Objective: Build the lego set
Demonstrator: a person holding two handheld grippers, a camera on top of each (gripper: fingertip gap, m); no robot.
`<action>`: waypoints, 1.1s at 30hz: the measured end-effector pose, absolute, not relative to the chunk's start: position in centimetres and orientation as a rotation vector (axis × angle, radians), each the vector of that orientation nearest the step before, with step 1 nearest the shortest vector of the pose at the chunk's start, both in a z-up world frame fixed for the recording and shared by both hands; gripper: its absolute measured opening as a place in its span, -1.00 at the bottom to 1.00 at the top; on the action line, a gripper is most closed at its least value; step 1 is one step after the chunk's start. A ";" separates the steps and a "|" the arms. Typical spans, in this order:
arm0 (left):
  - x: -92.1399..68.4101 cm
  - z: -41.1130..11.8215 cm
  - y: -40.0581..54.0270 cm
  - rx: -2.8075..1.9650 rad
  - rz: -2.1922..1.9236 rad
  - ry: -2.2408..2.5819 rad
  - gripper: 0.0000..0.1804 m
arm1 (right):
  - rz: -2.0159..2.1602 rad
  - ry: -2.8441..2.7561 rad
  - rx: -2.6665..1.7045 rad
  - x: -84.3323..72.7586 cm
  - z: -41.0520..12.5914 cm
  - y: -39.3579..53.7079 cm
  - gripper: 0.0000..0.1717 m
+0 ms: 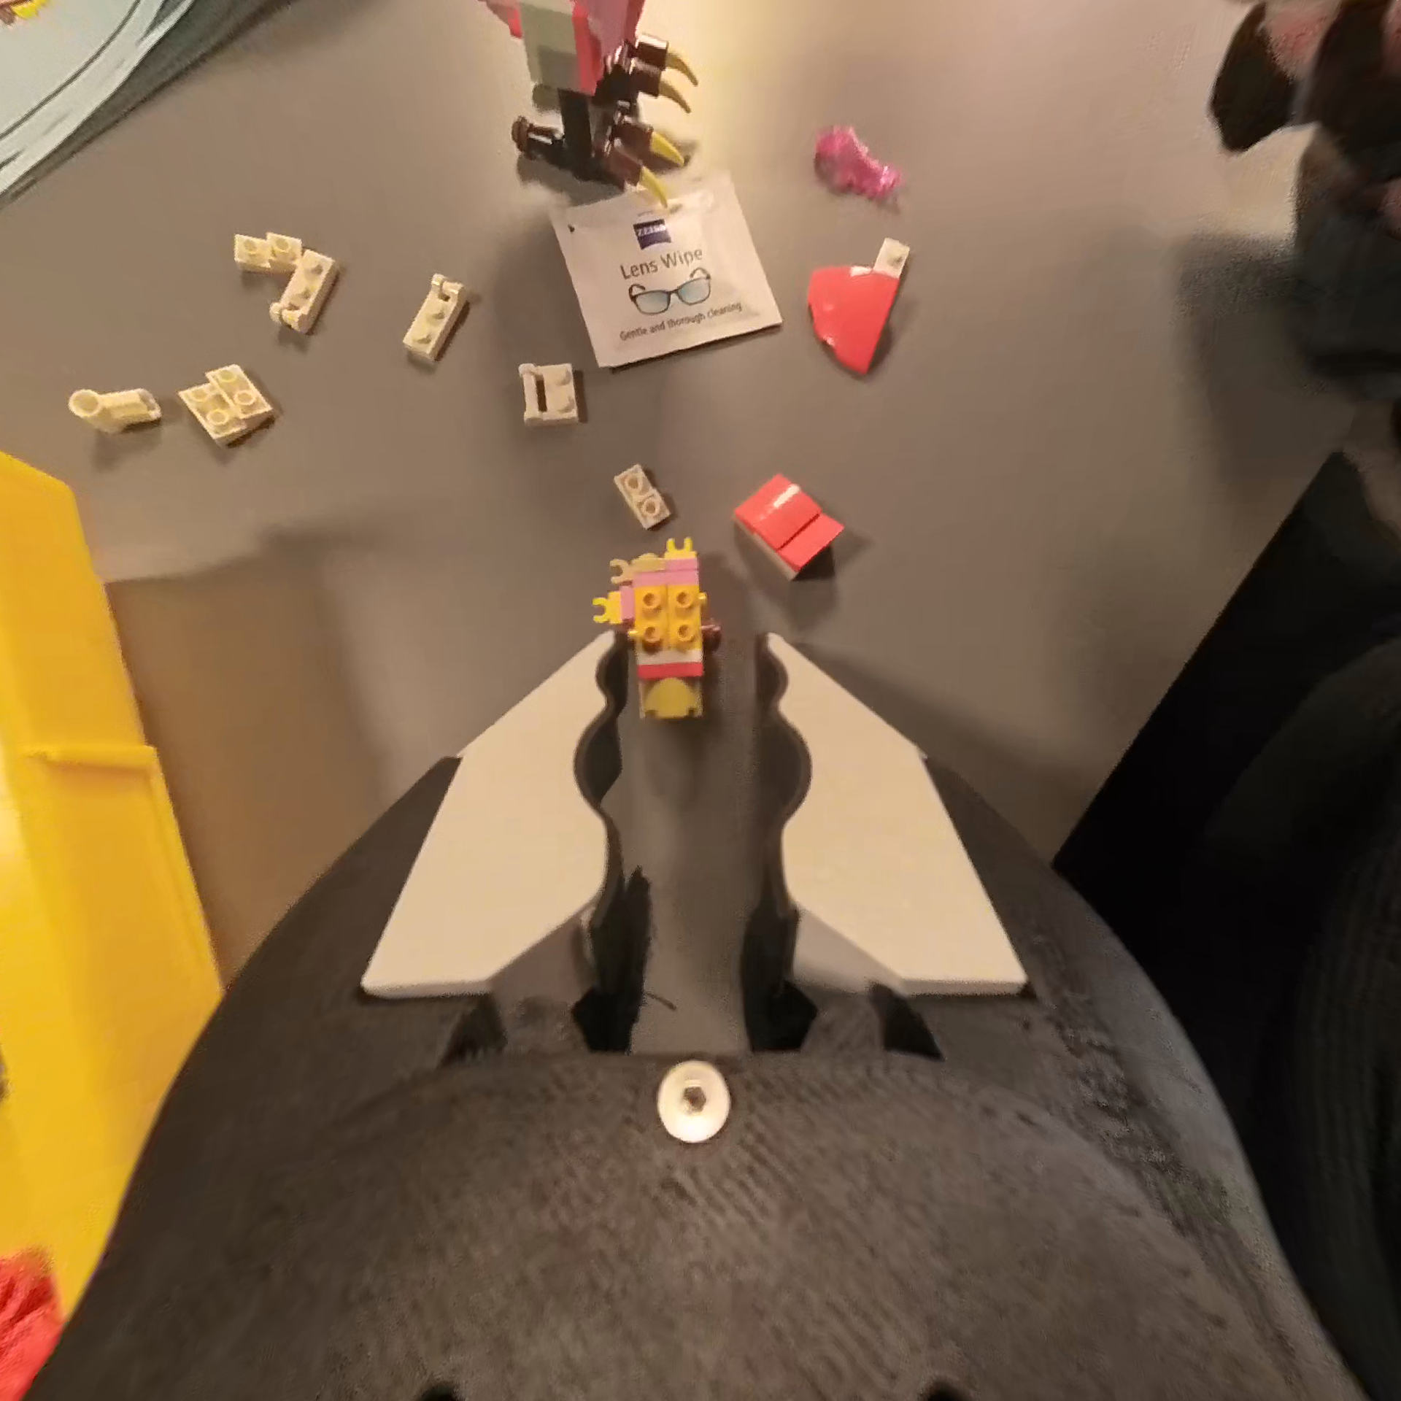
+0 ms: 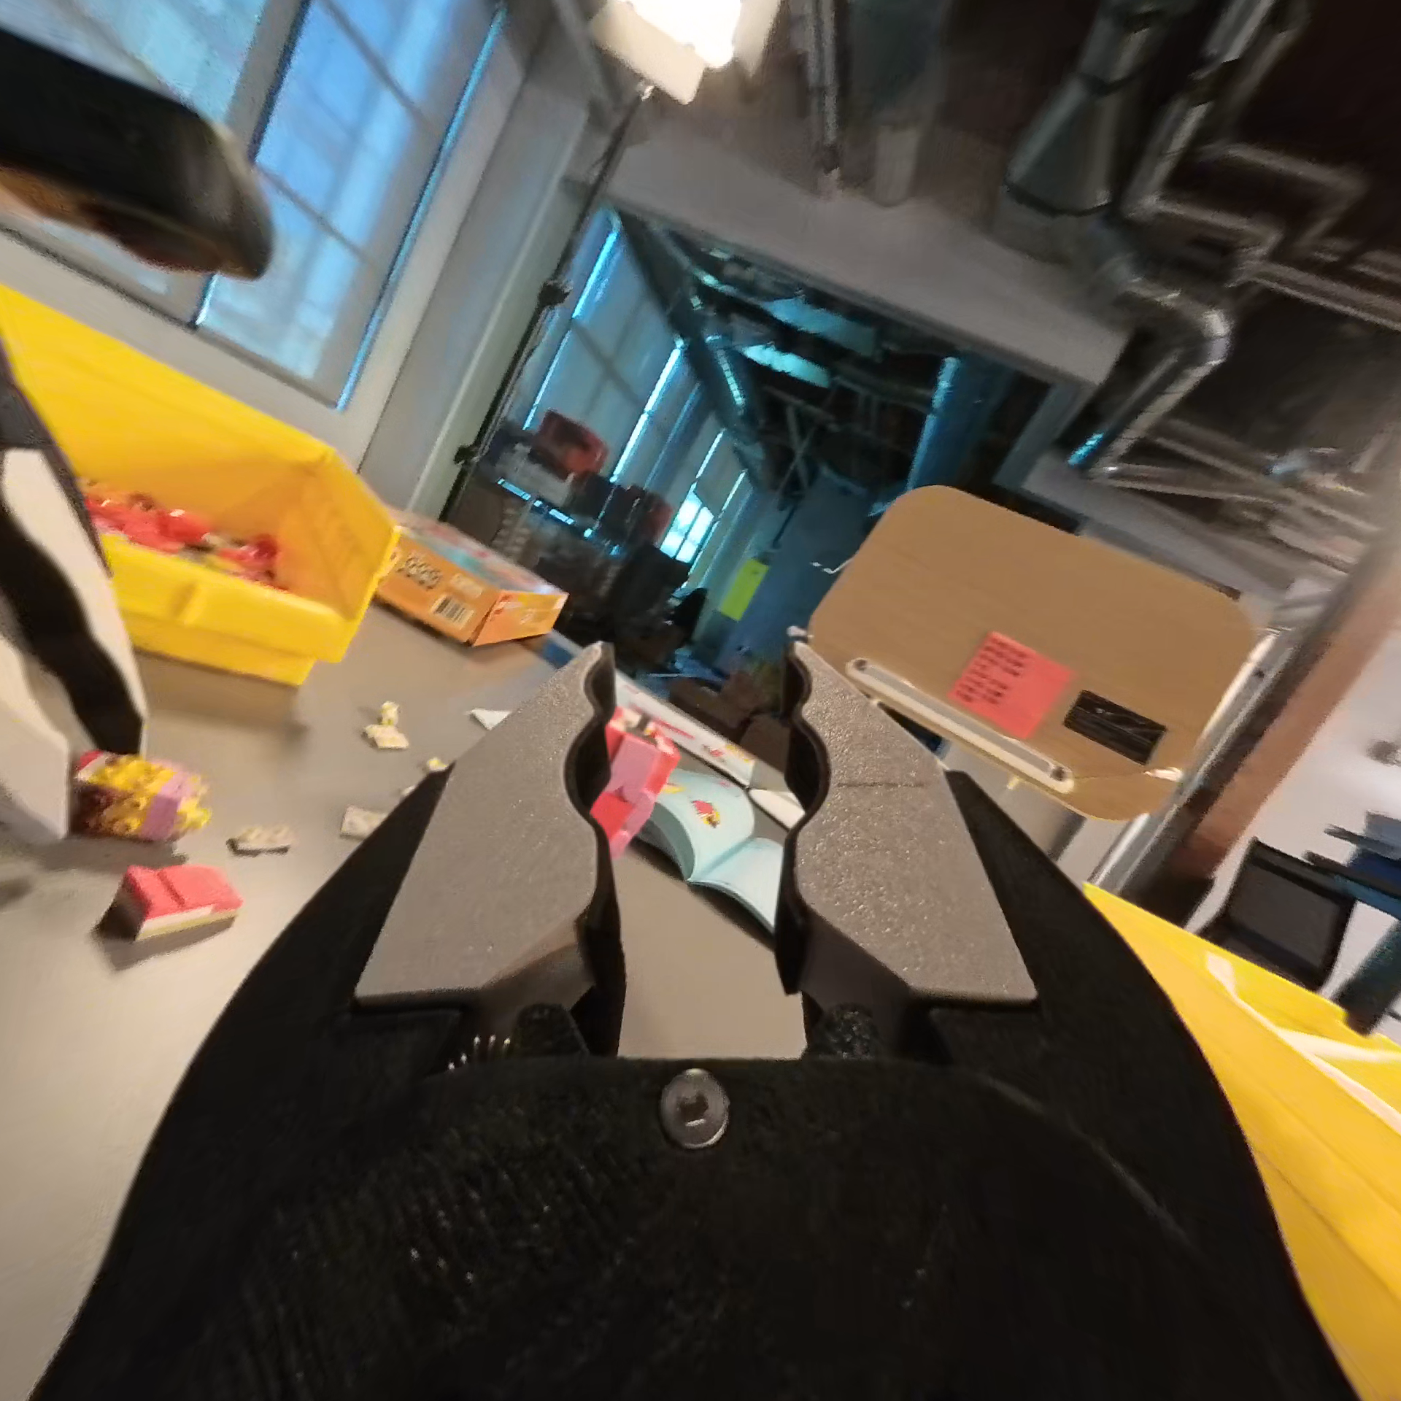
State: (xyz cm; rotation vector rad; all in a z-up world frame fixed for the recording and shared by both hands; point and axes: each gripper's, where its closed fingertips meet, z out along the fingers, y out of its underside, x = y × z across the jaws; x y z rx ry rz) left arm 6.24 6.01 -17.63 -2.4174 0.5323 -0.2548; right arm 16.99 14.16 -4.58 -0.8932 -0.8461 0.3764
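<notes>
A: Left tongs (image 1: 694,644)?
B: Mine stand apart, pressing nothing; the yellow-pink brick block (image 1: 667,644) sits on the bench (image 1: 379,515) between the tips.
A: Right tongs (image 2: 697,667)?
B: Apart, holding nothing, above the bench; loose cream bricks (image 1: 436,322) remain unassembled.

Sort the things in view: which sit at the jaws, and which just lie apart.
At the jaws: yellow-and-pink brick block, between the open left gripper's tips; pink-and-red brick model, beyond the open right gripper.
Lying apart: cream bricks, wipe sachet, red sloped piece, yellow bin, orange box, open booklet.
</notes>
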 end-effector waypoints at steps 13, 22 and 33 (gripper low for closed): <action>4.0 4.4 12.1 -1.660 -0.387 0.239 -0.50 | 0.431 -0.660 -0.989 19.3 -3.6 16.8 -0.65; 3.3 16.1 15.5 -1.433 -0.363 0.315 -0.50 | 0.408 -0.946 -1.101 16.2 -5.7 25.1 -0.54; 1.2 15.4 19.3 -1.380 -0.349 0.300 -0.52 | 0.193 -1.214 -0.878 8.3 -9.0 30.2 -0.59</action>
